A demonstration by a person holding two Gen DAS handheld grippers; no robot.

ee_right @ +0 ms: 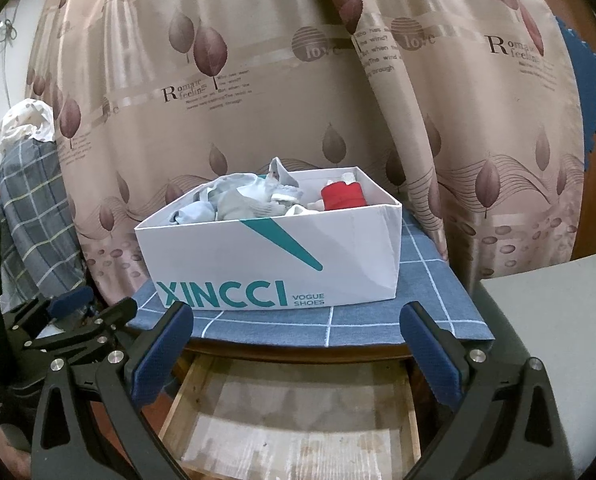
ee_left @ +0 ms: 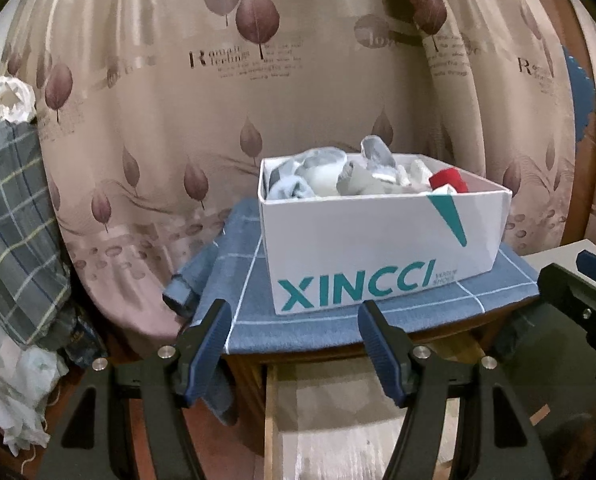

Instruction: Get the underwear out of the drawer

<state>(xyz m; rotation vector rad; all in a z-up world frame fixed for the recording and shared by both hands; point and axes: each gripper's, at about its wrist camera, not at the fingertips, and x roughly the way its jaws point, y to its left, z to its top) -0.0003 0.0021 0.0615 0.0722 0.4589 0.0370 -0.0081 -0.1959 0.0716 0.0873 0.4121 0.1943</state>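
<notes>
A wooden drawer (ee_right: pixel 298 420) stands pulled open below the cabinet top; its pale bottom shows and I see no garment in it. It also shows in the left wrist view (ee_left: pixel 337 420). A white XINCCI shoe box (ee_right: pixel 274 264) on the cabinet top holds grey and pale blue underwear (ee_right: pixel 234 200) and a red piece (ee_right: pixel 343 196). The box shows in the left wrist view (ee_left: pixel 377 236) too. My left gripper (ee_left: pixel 294 344) is open and empty above the drawer's left part. My right gripper (ee_right: pixel 298 344) is open and empty above the drawer.
A blue checked cloth (ee_right: pixel 437 312) covers the cabinet top under the box. A leaf-print curtain (ee_right: pixel 258 80) hangs close behind. A grey plaid fabric pile (ee_left: pixel 14 220) is at the left. A grey flat surface (ee_right: pixel 557 320) lies at the right.
</notes>
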